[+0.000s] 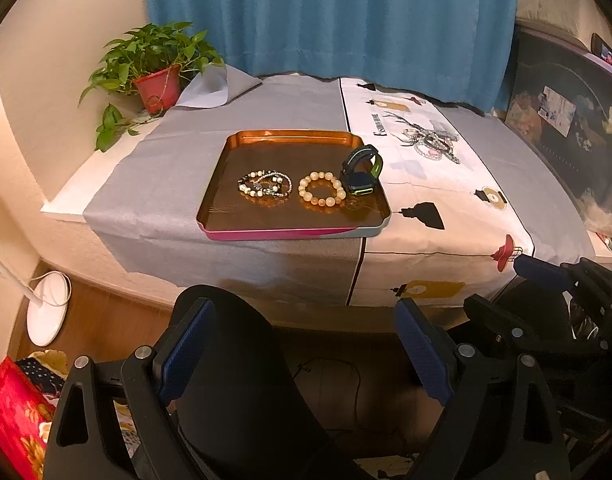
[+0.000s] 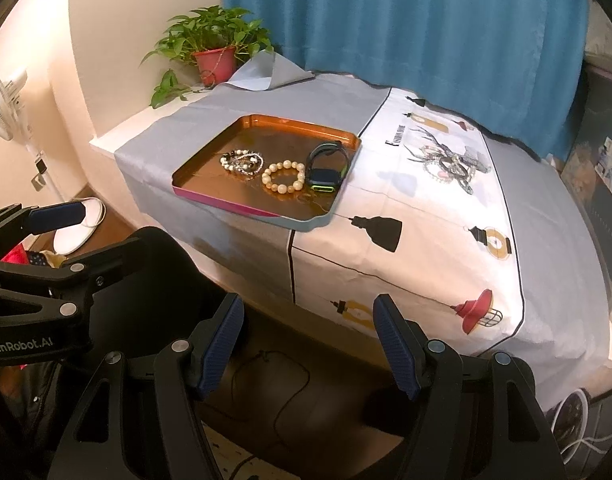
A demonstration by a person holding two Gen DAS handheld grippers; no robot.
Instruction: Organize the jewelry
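Observation:
An orange tray (image 1: 242, 224) (image 2: 210, 196) lies on the cloth-covered table. In it are a tangle of dark and pearl bracelets (image 1: 265, 187) (image 2: 242, 163), a cream bead bracelet (image 1: 322, 188) (image 2: 284, 178) and a black-green watch (image 1: 362, 170) (image 2: 327, 170). More bracelets (image 1: 432, 142) (image 2: 450, 168) lie in a pile on the white printed cloth to the right of the tray. My left gripper (image 1: 302, 344) is open and empty, held below the table's front edge. My right gripper (image 2: 308, 340) is open and empty, also off the table's front.
A potted plant (image 1: 156, 68) (image 2: 214, 48) stands at the table's back left corner before a blue curtain (image 1: 330, 16). A black chair back (image 1: 242, 360) is under the grippers. A white fan base (image 1: 48, 308) sits on the floor at left. Dark shelves (image 1: 566, 120) stand at right.

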